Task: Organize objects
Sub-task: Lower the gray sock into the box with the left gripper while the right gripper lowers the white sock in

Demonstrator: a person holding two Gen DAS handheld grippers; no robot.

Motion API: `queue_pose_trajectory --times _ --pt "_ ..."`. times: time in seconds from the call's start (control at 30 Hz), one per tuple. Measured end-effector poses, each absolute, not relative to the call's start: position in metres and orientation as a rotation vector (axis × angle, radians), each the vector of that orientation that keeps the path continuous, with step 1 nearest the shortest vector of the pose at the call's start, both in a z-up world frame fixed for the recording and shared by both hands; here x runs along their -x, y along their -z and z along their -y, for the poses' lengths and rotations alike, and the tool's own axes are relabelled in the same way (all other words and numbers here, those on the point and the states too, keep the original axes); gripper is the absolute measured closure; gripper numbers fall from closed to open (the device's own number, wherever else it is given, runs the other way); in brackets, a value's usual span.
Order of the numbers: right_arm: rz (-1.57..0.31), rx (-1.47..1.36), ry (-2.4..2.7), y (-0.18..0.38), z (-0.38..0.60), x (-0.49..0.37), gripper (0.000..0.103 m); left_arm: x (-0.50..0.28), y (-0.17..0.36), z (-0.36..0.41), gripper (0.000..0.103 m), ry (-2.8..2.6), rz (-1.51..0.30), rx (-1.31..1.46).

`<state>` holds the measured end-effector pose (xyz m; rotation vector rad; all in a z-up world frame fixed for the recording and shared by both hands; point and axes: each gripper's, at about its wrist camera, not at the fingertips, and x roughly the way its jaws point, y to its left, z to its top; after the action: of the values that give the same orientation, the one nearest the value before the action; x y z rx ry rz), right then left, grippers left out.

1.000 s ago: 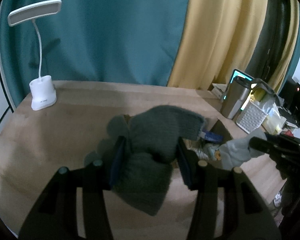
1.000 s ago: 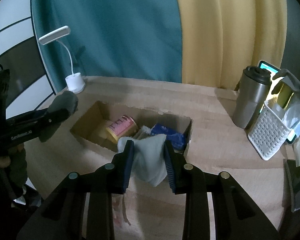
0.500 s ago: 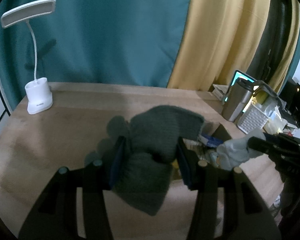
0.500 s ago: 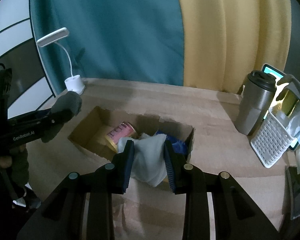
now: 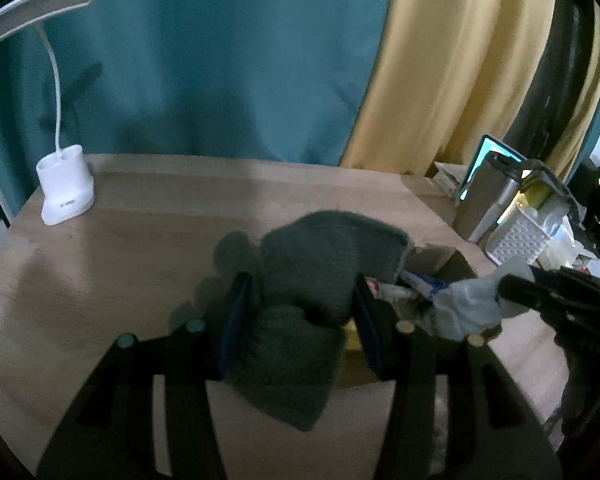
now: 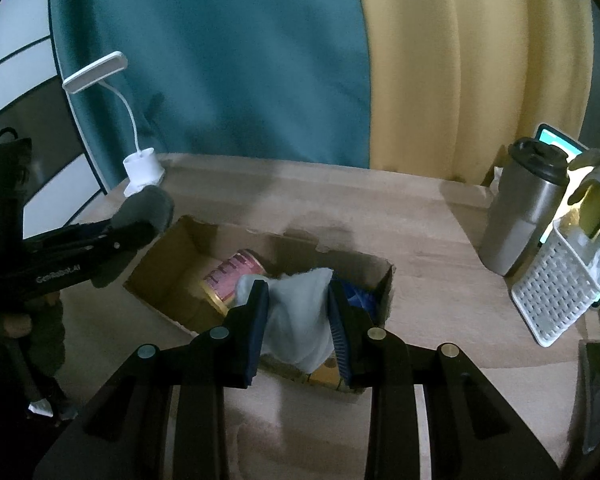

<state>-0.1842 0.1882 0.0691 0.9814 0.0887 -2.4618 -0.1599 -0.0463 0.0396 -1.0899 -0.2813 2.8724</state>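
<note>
Both tongs are clamped on cloth: the left tongs [image 5: 300, 316] pinch a dark grey knitted fabric piece [image 5: 320, 264], the right tongs [image 6: 298, 320] a pale blue soft cloth [image 6: 300, 320] that hangs over the near part of an open brown cardboard box [image 6: 172, 248]. Inside the box lie a pink-labelled can [image 6: 236, 276] and a blue packet [image 6: 360, 300]. Under it spreads a light wooden table [image 5: 120, 248], backed by a teal curtain [image 5: 220, 60] and a yellow curtain [image 5: 452, 60]. A white gooseneck desk lamp [image 5: 66, 188] stands at the far left corner; a steel travel mug [image 6: 520, 216] and a white perforated basket [image 6: 556, 296] stand at the right. Only the right wrist view shows the box interior plainly; the left wrist view shows mostly the grey fabric, which hides much of the box.
</note>
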Motion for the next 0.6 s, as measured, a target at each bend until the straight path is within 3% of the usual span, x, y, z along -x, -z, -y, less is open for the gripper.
queue_pose_trajectory --times 0.6 --pt "-0.045 -1.076 2.390 -0.038 -0.178 0.207 0.071 0.195 -0.013 0.042 0.052 -2.834 0.279 1.206"
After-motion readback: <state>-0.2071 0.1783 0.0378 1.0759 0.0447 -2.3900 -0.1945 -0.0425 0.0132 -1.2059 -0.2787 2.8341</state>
